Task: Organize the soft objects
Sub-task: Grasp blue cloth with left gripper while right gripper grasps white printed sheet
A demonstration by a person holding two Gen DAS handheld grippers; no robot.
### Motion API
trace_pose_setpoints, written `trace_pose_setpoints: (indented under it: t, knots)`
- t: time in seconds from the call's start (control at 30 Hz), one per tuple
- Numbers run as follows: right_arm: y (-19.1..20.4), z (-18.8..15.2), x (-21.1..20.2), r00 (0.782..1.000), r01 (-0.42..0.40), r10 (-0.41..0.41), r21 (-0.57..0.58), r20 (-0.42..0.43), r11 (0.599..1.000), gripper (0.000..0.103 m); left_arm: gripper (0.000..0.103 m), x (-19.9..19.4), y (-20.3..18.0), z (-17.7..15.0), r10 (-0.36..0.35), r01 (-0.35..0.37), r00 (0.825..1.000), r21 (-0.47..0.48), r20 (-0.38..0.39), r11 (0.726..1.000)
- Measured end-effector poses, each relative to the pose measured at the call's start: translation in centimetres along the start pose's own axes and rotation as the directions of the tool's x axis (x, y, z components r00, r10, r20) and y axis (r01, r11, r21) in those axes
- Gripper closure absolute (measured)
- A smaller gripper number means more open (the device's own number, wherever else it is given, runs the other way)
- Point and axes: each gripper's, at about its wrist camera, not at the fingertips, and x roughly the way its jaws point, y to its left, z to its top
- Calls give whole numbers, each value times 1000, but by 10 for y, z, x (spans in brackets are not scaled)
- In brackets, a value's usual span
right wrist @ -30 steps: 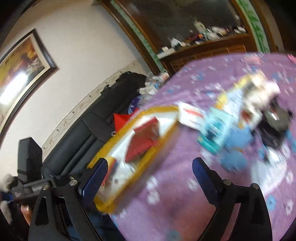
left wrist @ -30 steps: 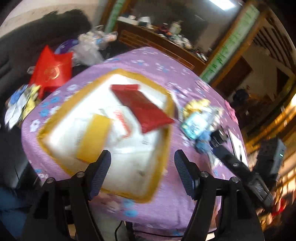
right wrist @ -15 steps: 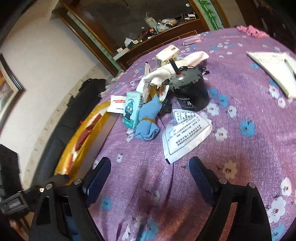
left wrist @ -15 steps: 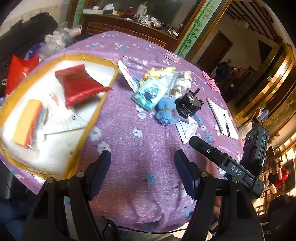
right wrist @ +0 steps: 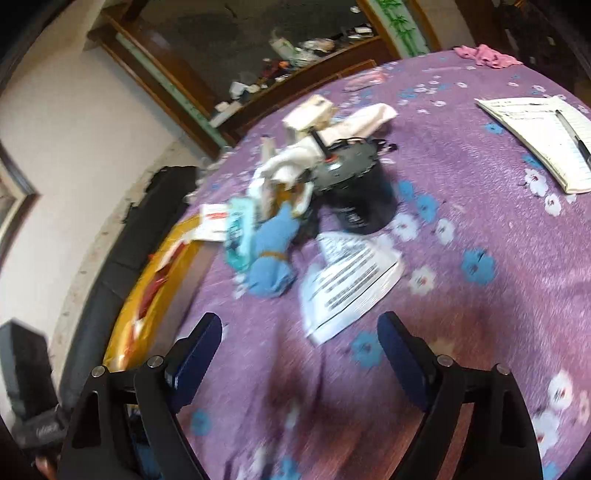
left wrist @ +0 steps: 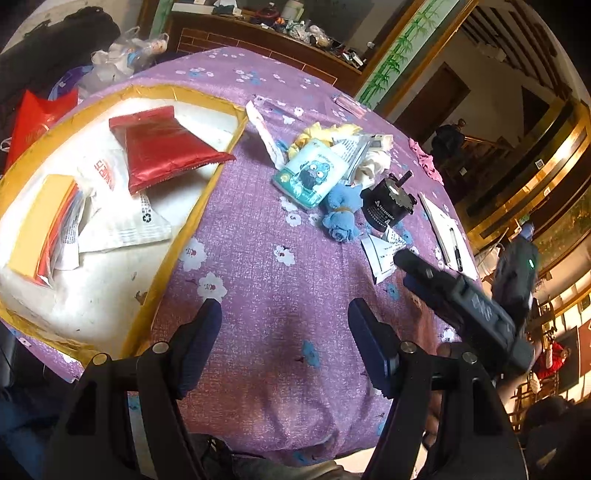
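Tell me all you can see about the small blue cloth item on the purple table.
The blue cloth item is soft, pale blue fabric, bunched into a roll and cinched by a thin tan band. It lies on the purple tablecloth, apart from both grippers, touching the teal tissue pack, beside the black cylinder.

A dark wooden sideboard [left wrist: 266,33] stands behind the purple-clothed table [left wrist: 280,280], beside white walls [right wrist: 74,122].
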Motion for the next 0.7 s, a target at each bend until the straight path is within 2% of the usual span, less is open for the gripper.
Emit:
trace_pose_setpoints:
  t: [0.1,0.2,0.27,0.3,0.43,0.5,0.57,0.63,0.7]
  knots:
    - [-8,13,8,999,44,-44,65,-13,997,24,33,0,-4,3,2,-3,1000,27,25,1000]
    - [-10,23,16,997,74,-73,91,-14,993,33,33,5,-9,7,3,-3,1000,37,5,999]
    - [-6,27,19,994,108,-107,72,-16,992,42,33,6,-18,14,-11,10,1000,67,15,998]
    - [-3,27,23,992,126,-125,54,-16,991,54,33,6,-21,16,-9,7,1000,78,19,997]
    - [0,23,22,993,116,-116,40,-4,992,68,33,31,-42,32,-40,42,999,150,-15,988]
    - [1,15,15,994,108,-108,24,27,994,69,33,55,-48,42,-41,45,999,159,-29,986]
    - [0,8,2,993,85,-86,13,76,996,70,38,80,-51,51,-25,32,998,141,-51,989]
    - [1,1,-7,988,97,-97,11,117,995,70,53,99,-55,58,-4,13,998,149,-63,989]
    - [2,-2,-10,985,95,-95,12,142,995,70,55,114,-63,64,5,6,998,166,-66,986]
